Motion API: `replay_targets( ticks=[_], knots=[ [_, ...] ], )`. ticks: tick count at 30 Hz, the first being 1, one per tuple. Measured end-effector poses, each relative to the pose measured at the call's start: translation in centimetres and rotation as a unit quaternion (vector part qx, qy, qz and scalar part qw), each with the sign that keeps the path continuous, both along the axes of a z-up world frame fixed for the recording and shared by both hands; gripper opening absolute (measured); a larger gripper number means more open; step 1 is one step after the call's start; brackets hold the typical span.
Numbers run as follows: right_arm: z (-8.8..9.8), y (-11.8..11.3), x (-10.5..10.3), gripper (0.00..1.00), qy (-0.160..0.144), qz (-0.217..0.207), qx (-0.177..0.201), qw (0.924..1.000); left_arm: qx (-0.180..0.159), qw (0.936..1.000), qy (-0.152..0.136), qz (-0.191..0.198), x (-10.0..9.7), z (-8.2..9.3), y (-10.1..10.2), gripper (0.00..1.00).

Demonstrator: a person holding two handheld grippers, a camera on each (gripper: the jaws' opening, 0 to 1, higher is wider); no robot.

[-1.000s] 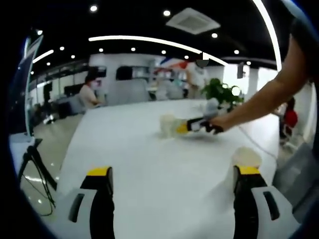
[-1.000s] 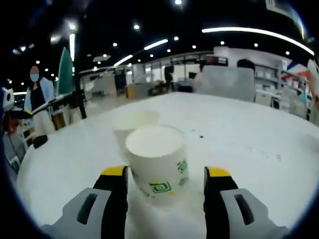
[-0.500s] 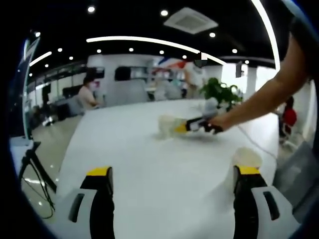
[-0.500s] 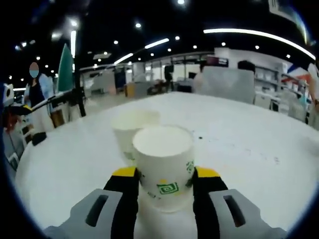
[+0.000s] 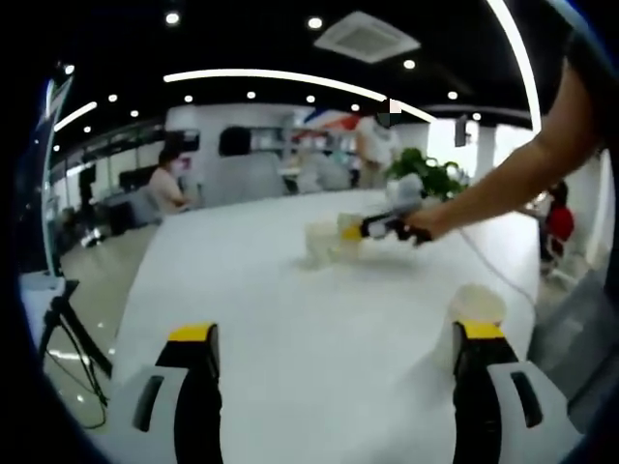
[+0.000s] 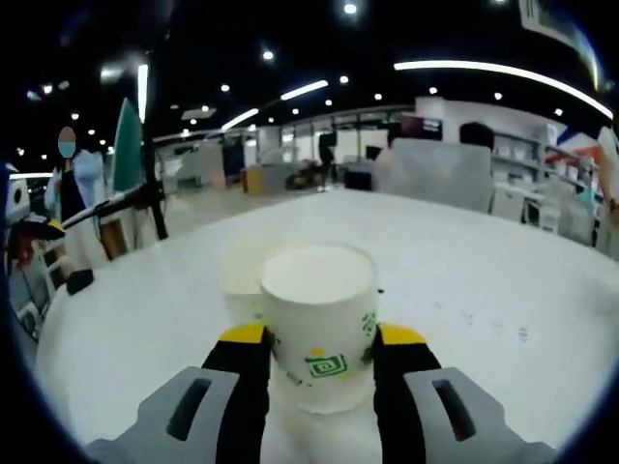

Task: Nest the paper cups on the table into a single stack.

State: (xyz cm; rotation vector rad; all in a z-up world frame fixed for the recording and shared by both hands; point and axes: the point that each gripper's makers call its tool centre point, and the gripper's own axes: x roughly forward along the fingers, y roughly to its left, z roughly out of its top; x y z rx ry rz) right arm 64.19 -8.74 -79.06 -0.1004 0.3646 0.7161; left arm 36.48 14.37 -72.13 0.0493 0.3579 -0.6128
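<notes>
Right tongs are pinching a paper cup; left tongs hang spread. Line it up straight over the far cup, then drop gently.

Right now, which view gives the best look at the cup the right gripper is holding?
The right gripper view: the held cup sits close between the right gripper jaws, green logo visible. In the left gripper view it's small, distant and blurred.

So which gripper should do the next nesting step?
Right. The right gripper is shut on a paper cup just in front of a second cup; the left gripper is open beside a lone cup.
</notes>
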Motion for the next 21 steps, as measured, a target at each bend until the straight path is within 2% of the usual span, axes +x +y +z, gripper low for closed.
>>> replay_targets(
  ticks=[7,13,21],
  knots=[
    [2.0,-0.7,0.2,0.39,-0.009,0.0,-0.007,0.9999,-0.005,1.0,-0.003,-0.004,0.0,0.3,-0.3,1.0],
    [5.3,-1.0,0.6,0.38,-0.021,0.003,0.001,0.9998,-0.005,1.0,-0.002,0.0,-0.1,0.3,-0.1,1.0],
    [8.7,-0.5,1.0,0.38,-0.033,0.012,0.005,0.9994,-0.002,1.0,-0.004,-0.006,-0.1,0.6,-0.2,1.0]
  ],
)
